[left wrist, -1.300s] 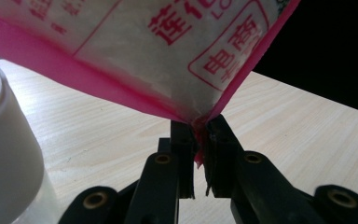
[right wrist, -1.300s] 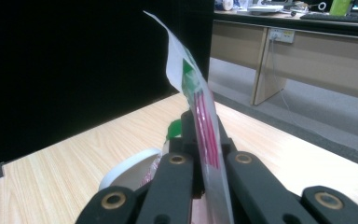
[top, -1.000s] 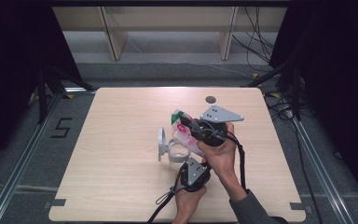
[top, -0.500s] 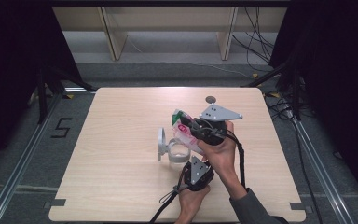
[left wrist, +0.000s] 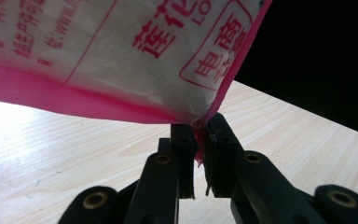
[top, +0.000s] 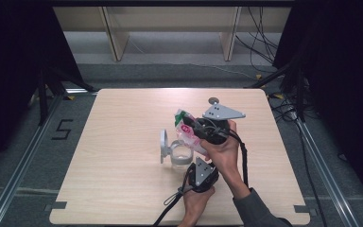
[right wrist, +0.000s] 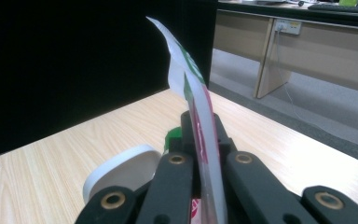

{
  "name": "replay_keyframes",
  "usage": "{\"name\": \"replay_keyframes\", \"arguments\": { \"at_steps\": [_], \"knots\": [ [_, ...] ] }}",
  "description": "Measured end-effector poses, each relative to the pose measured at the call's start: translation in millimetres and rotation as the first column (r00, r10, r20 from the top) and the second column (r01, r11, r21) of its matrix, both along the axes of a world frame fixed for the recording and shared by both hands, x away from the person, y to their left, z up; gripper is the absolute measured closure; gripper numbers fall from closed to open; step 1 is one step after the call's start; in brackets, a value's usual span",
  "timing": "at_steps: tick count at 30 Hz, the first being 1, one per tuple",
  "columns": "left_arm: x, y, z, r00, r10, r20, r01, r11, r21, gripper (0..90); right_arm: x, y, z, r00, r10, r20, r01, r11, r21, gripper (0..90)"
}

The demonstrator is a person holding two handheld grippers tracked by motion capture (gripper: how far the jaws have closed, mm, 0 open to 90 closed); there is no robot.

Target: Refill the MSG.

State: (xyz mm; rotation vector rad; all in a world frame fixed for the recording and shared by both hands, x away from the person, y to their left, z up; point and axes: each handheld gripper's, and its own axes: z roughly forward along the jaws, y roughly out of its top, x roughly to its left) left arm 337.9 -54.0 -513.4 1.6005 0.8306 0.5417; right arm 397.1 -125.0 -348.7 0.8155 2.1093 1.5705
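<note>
A white plastic bag (top: 187, 132) with pink edges, red print and a green top hangs tilted over a clear jar (top: 180, 155) near the table's middle. The jar's white lid (top: 163, 145) stands open at its left. My right gripper (top: 190, 124) comes in from the right and is shut on the bag's upper edge (right wrist: 189, 84); in the right gripper view its jaws (right wrist: 200, 128) clamp the sheet, with the lid (right wrist: 121, 170) below. My left gripper (top: 199, 154) reaches up from the near side, shut on the bag's lower pink corner (left wrist: 199, 137). The bag (left wrist: 121, 56) spreads above those jaws.
The pale wooden table (top: 123, 189) has bare room to the left and right of the jar. A small dark disc (top: 213, 100) lies near the far edge. Cables trail from both grippers toward the near edge. Wooden furniture legs stand beyond the table.
</note>
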Motion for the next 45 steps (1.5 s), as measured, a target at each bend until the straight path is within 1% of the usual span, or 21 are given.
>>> {"name": "replay_keyframes", "arguments": {
  "at_steps": [2,7,8,10,12,19,20,21,22,23,26,28,29,30,32,33,34,35,40,42,45],
  "knots": [
    [0.6,0.1,-0.6,1.0,-0.002,-0.001,0.002,1.0,-0.001,82.7,2.3,-0.5,0.0,0.9997,0.004,0.026,-0.004,1.0,-0.009,90.0],
    [-0.2,-0.5,-0.5,1.0,0.002,-0.006,-0.002,1.0,0.002,82.7,4.1,2.6,-1.7,0.9998,0.017,0.008,-0.017,1.0,-0.013,90.0],
    [0.0,-0.8,-1.1,1.0,-0.001,-0.003,0.001,1.0,-0.004,82.7,4.1,3.0,-1.9,0.9999,0.009,0.004,-0.009,1.0,-0.02,90.0],
    [0.0,-1.0,-0.8,1.0,0.0,-0.001,0.0,1.0,-0.006,82.7,4.6,4.0,-2.6,0.9998,0.018,0.0,-0.018,1.0,-0.011,90.0],
    [0.8,-0.3,-1.0,1.0,-0.001,0.004,0.001,1.0,-0.004,82.7,3.1,5.5,-2.3,0.9999,0.01,-0.008,-0.01,1.0,-0.022,90.0],
    [0.1,-0.6,-1.5,1.0,0.0,0.006,0.0,1.0,0.002,82.7,3.9,7.2,-3.5,0.9997,0.022,-0.01,-0.023,1.0,-0.02,90.0],
    [0.4,-0.9,-1.6,1.0,-0.004,0.003,0.004,1.0,-0.005,82.7,4.0,7.3,-3.6,0.9997,0.024,-0.01,-0.024,1.0,-0.019,90.0],
    [-0.2,-0.8,-1.1,1.0,0.0,-0.002,0.0,1.0,0.003,82.7,3.5,7.5,-4.0,0.9998,0.012,-0.015,-0.012,1.0,-0.025,90.0],
    [0.2,-1.0,-1.5,1.0,-0.004,0.004,0.004,1.0,0.0,82.8,4.7,7.4,-4.4,0.9997,0.022,-0.009,-0.023,0.999,-0.027,90.0],
    [0.0,-1.3,-1.5,1.0,-0.001,0.004,0.001,1.0,-0.002,82.8,4.3,7.1,-3.9,0.9998,0.016,-0.012,-0.016,0.999,-0.036,90.0],
    [0.3,-1.7,-1.7,1.0,-0.002,0.001,0.002,1.0,-0.006,82.8,5.8,7.6,-4.5,0.9997,0.024,-0.004,-0.024,0.999,-0.032,90.0],
    [0.3,-1.9,-1.8,1.0,0.0,0.005,0.0,1.0,-0.002,82.8,7.9,6.6,-4.8,0.9999,0.012,0.012,-0.011,0.999,-0.042,90.0],
    [0.3,-1.9,-1.8,1.0,0.0,0.005,0.0,1.0,-0.002,82.8,6.7,7.3,-4.5,0.9997,0.017,-0.016,-0.018,0.999,-0.035,90.0],
    [0.7,-2.6,-2.2,1.0,0.0,0.007,0.0,1.0,-0.01,82.8,8.8,7.6,-5.1,0.9994,0.031,-0.011,-0.032,0.999,-0.039,90.0],
    [0.1,-2.9,-2.1,1.0,0.001,0.003,-0.001,1.0,-0.003,82.8,9.0,7.9,-5.2,0.9995,0.03,-0.013,-0.03,0.999,-0.044,90.0],
    [0.0,-2.4,-1.8,1.0,-0.003,0.003,0.003,1.0,-0.003,82.8,9.7,8.8,-5.8,0.9998,0.022,-0.002,-0.022,0.998,-0.054,90.0],
    [0.3,-2.4,-1.8,1.0,-0.002,0.003,0.002,1.0,-0.009,82.8,9.4,9.9,-5.7,0.999,0.038,-0.021,-0.039,0.998,-0.049,90.0],
    [0.6,-2.6,-1.8,1.0,-0.004,0.002,0.004,0.9999,-0.016,82.8,9.7,10.4,-5.5,0.9991,0.042,0.001,-0.042,0.997,-0.064,90.0],
    [0.5,-2.8,-1.6,1.0,-0.006,0.003,0.006,0.9998,-0.017,82.9,8.4,14.2,-6.2,0.9989,0.04,-0.026,-0.041,0.997,-0.066,90.0],
    [0.4,-3.0,-1.8,1.0,-0.006,0.005,0.006,0.9999,-0.014,82.9,9.0,14.5,-6.2,0.9988,0.044,-0.021,-0.046,0.996,-0.071,90.0],
    [0.2,-3.3,-1.8,1.0,-0.006,0.005,0.007,0.9998,-0.018,82.9,8.3,15.4,-6.2,0.9989,0.034,-0.034,-0.037,0.996,-0.085,90.0]
  ]
}}
